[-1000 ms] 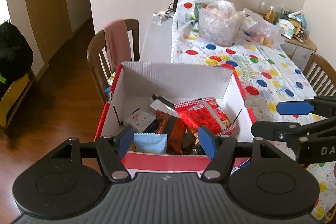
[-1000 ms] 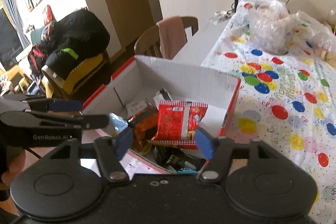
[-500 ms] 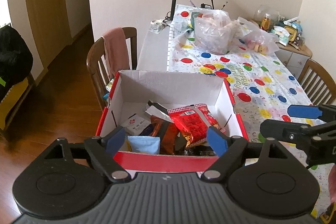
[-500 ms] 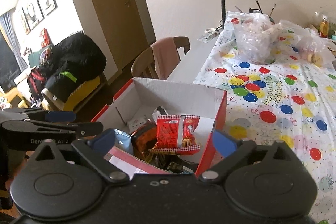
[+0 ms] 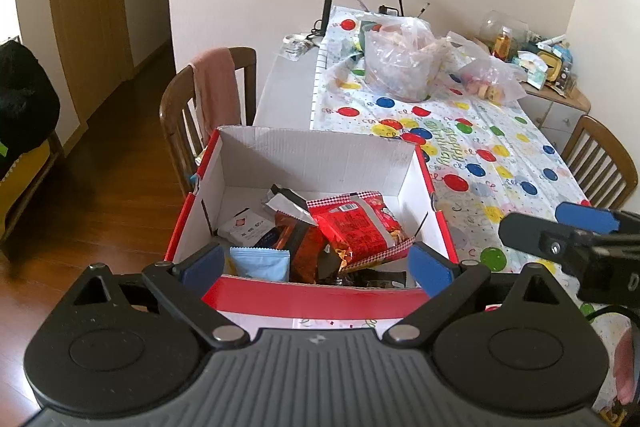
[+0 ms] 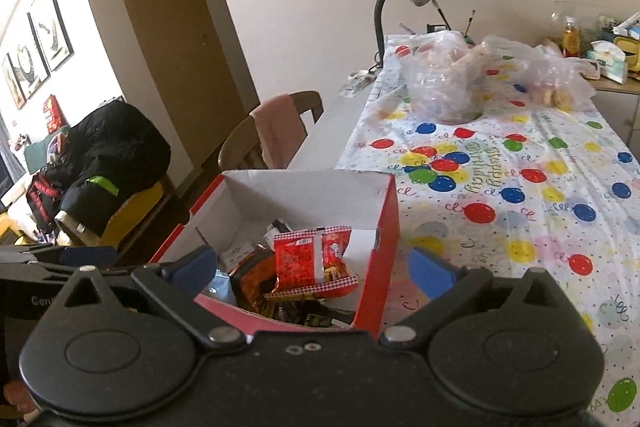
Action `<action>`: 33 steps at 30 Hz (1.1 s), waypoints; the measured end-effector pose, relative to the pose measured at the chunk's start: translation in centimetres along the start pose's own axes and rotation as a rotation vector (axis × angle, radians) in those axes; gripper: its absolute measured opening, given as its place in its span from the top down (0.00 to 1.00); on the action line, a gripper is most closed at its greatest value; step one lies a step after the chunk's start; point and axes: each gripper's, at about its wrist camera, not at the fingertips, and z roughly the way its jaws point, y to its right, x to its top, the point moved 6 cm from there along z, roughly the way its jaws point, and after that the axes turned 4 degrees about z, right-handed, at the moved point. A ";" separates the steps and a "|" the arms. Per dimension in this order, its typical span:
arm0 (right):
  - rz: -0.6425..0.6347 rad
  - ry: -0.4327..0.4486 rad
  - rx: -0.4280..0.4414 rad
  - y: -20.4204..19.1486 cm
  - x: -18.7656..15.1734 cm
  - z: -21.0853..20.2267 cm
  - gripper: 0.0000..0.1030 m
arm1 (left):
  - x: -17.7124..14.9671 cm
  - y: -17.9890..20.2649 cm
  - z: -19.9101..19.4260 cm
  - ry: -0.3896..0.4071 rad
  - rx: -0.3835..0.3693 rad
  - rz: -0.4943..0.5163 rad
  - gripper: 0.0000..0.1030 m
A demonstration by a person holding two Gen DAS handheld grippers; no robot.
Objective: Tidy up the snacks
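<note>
Snack packets piled in a red, white-lined box (image 5: 316,155) at the table's near edge.
The red packet (image 5: 354,227) lies on top — beyond the left gripper (image 5: 316,265), whose jaws are opening, empty; the right gripper (image 6: 312,269) is spread wide, empty, tilted down over the box's near corner.

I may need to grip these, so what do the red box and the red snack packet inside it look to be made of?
The red box looks like corrugated cardboard: glossy red outside, matte white inside with faint ribbing on its walls. The red snack packet seems to be thin plastic film: shiny, wrinkled, with a crimped sealed edge.
</note>
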 end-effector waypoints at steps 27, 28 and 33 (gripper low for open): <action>0.026 0.004 -0.063 0.8 -0.8 -0.7 0.00 | -0.1 0.6 0.0 0.005 0.004 0.012 0.04; 0.025 0.004 -0.063 0.8 -0.8 -0.7 0.00 | -0.1 0.6 0.0 0.006 0.005 0.013 0.04; 0.026 0.003 -0.067 0.9 -0.7 -0.7 0.00 | -0.1 0.6 0.0 0.004 0.005 0.011 0.04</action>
